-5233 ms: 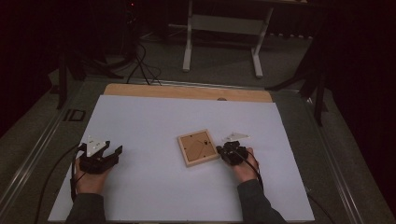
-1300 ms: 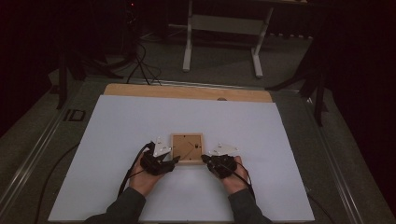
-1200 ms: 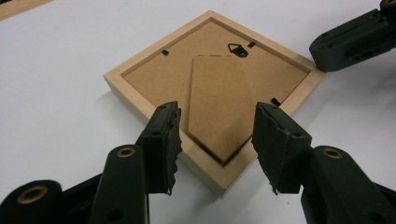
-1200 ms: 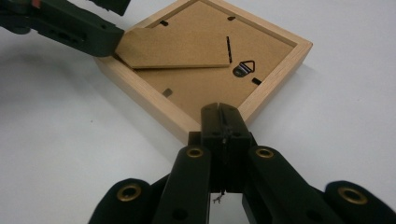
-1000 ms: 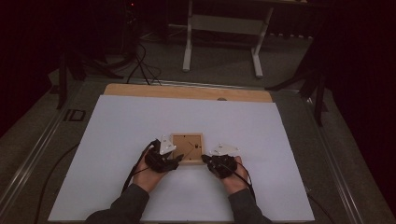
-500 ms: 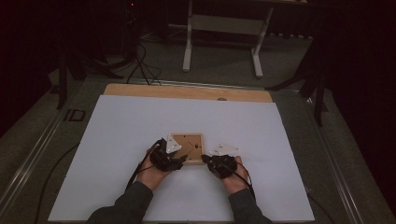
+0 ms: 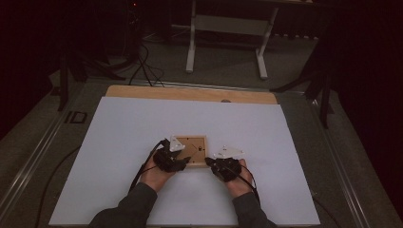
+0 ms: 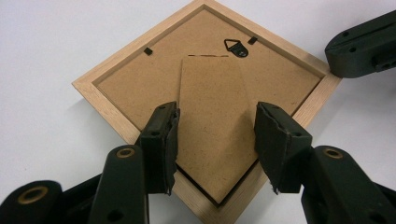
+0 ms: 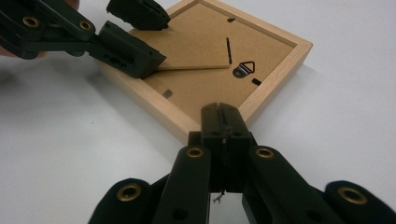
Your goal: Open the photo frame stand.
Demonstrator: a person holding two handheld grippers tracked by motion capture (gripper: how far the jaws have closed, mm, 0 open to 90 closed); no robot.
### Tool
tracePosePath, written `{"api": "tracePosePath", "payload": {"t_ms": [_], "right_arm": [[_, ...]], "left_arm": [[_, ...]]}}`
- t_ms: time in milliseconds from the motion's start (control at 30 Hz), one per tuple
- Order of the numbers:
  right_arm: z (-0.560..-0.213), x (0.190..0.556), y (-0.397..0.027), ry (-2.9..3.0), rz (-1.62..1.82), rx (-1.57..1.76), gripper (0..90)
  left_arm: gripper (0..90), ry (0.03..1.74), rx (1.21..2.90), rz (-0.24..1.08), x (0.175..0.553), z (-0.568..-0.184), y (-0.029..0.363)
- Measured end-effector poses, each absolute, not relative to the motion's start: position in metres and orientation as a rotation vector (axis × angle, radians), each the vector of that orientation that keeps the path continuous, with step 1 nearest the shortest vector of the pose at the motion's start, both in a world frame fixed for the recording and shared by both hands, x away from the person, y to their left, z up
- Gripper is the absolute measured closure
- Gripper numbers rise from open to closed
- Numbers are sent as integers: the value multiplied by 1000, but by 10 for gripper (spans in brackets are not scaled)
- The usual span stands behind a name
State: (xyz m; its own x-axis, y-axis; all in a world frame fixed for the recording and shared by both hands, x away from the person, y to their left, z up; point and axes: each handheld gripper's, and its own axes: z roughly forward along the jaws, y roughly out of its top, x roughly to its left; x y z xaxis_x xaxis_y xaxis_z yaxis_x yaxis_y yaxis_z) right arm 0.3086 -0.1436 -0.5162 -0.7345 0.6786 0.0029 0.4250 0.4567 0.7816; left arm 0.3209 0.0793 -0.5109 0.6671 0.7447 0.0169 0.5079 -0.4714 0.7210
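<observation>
A light wooden picture frame [image 7: 196,142] lies face down on the white table, its brown backing up. My left gripper [image 7: 184,160] reaches in over the frame's near left corner. In the left gripper view its jaws [image 8: 217,112] straddle the cardboard stand flap [image 8: 210,84], pads against both edges, and the flap's free end is lifted off the backing. My right gripper [image 7: 209,164] is shut with nothing between its jaws. Its tip [image 9: 222,112] presses on the frame's rim [image 9: 275,74] near a corner. The raised flap [image 9: 196,66] and the left gripper [image 9: 162,41] also show in the right gripper view.
A metal hanger [image 9: 245,69] and small black tabs sit on the backing. The white table sheet [image 7: 119,142] spreads wide on all sides of the frame. A wooden strip [image 7: 190,93] runs along the far edge, with a metal stand [image 7: 225,28] on the floor beyond.
The left hand came in from the table's left to the frame, then edged right over it. The frame now sits squarer and a little left. The right gripper stayed at its right corner.
</observation>
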Motion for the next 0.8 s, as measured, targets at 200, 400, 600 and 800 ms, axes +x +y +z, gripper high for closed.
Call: {"api": "tracePosePath", "payload": {"t_ms": [200,400,600,800], "right_arm": [[-516,308,-143,2398,1161,941,900],[-516,308,-143,2398,1159,938,900],[-517,308,-143,2397,1161,941,900],[-517,308,-143,2397,1160,938,900]], "left_arm": [[511,942,2148,461,322,-495,78],[509,926,2158,484,322,-492,75],[490,918,2155,482,322,-492,76],[466,922,2107,479,317,-484,83]]}}
